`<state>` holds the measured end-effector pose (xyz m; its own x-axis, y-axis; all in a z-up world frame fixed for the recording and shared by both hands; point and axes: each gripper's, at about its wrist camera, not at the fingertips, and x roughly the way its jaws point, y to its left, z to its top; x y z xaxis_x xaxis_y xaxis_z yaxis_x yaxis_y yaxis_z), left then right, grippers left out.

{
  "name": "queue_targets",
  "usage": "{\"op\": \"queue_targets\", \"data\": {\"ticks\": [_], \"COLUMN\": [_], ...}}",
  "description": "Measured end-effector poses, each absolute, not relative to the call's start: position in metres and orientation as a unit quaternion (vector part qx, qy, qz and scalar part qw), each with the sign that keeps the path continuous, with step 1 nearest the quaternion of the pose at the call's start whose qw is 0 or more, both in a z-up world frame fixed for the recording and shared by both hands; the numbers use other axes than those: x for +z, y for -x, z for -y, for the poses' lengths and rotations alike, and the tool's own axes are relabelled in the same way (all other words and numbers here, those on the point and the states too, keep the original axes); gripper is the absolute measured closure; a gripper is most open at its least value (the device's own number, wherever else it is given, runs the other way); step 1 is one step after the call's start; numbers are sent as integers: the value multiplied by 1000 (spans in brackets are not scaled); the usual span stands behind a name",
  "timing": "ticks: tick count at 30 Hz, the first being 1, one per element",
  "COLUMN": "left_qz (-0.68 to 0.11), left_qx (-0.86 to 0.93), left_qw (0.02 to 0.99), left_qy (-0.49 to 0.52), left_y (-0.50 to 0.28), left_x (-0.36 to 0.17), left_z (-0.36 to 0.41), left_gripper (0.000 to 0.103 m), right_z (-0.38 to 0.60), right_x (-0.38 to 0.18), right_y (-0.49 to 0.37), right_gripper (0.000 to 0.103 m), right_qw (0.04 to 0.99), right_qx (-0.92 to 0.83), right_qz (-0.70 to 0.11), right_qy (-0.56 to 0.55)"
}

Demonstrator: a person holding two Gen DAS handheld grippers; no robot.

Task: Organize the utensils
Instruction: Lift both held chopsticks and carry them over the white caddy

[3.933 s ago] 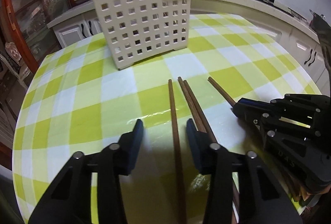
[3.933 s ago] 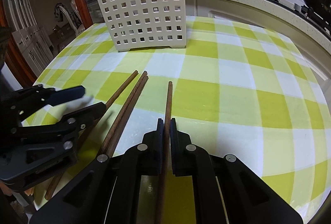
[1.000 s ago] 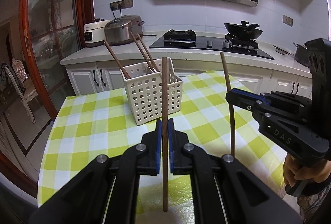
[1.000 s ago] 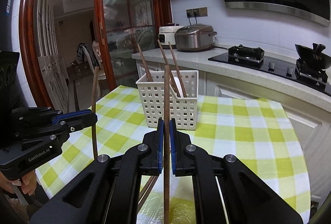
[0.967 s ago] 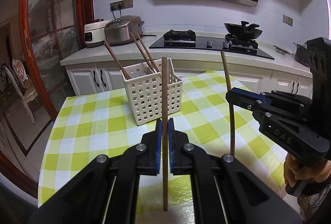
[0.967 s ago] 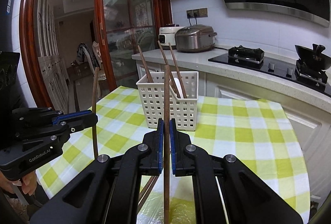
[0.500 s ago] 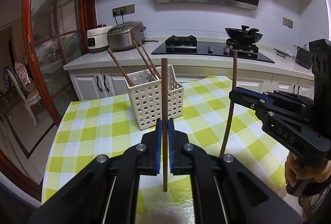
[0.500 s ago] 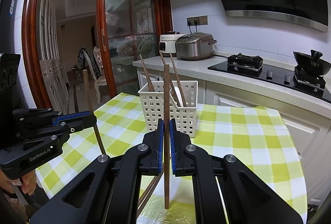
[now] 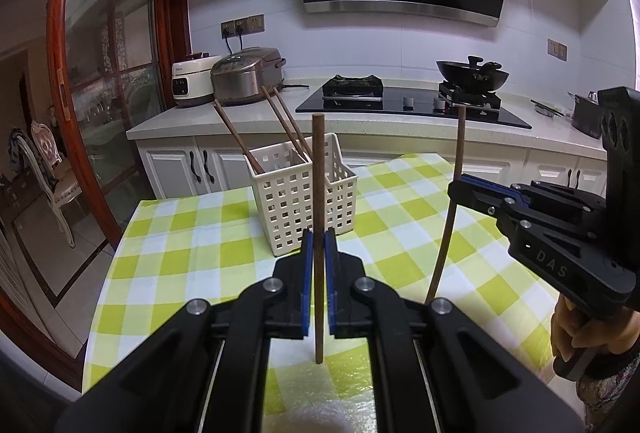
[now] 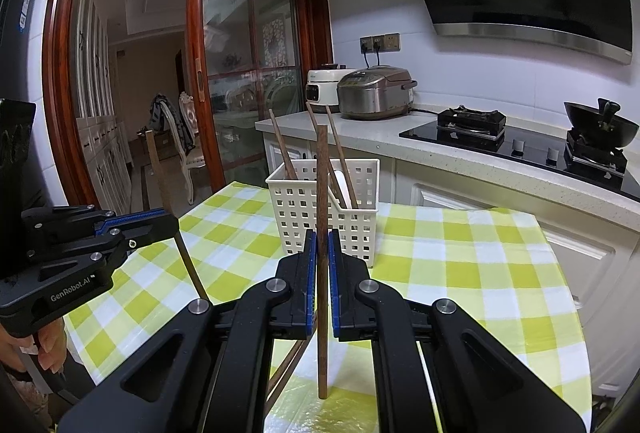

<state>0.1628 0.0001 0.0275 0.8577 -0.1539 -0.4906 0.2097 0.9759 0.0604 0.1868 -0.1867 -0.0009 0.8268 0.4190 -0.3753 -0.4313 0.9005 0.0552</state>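
In the left wrist view, a brown chopstick [image 9: 319, 233] is pinched upright between the blue pads of the left gripper [image 9: 319, 249]. It is held up in the air above the green and white checked tablecloth [image 9: 192, 245]. A white basket with holes [image 9: 304, 193] is seen behind it on the table, and three more chopsticks [image 9: 280, 125] lean inside the basket. On the right side, the right gripper [image 9: 476, 189] is seen, closed on another chopstick [image 9: 448, 225].

In the right wrist view, a chopstick [image 10: 322, 233] is squeezed upright between the right gripper's [image 10: 322, 253] pads. The basket [image 10: 332, 209] is seen behind it. On the left side, the left gripper [image 10: 160, 221] is seen pinching its tilted chopstick [image 10: 168, 205]. Two chopsticks [image 10: 286, 365] are left lying on the table.
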Motion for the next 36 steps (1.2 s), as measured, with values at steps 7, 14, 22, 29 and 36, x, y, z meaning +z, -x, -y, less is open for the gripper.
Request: {"op": "queue_targets", "data": {"ticks": [7, 14, 22, 29, 36], "left_qz": [-242, -241, -235, -231, -219], "left_qx": [-95, -96, -102, -106, -104], "left_qw": [964, 964, 965, 966, 970], "left_qy": [-58, -55, -54, -51, -29], "left_y": [-164, -167, -172, -183, -202], "left_x": [35, 38, 49, 61, 85], "left_z": [-1, -3, -4, -5, -15], "left_gripper": [97, 97, 97, 97, 97], "right_z": [186, 181, 181, 179, 174], "right_x": [2, 4, 11, 18, 34], "right_y": [-190, -196, -204, -222, -244], "right_gripper": [97, 97, 97, 97, 97], "right_qw": [956, 956, 957, 956, 957], "right_qx": [222, 223, 220, 219, 217], "right_qz": [-190, -190, -187, -193, -191], "right_qy": [21, 28, 28, 30, 32]}}
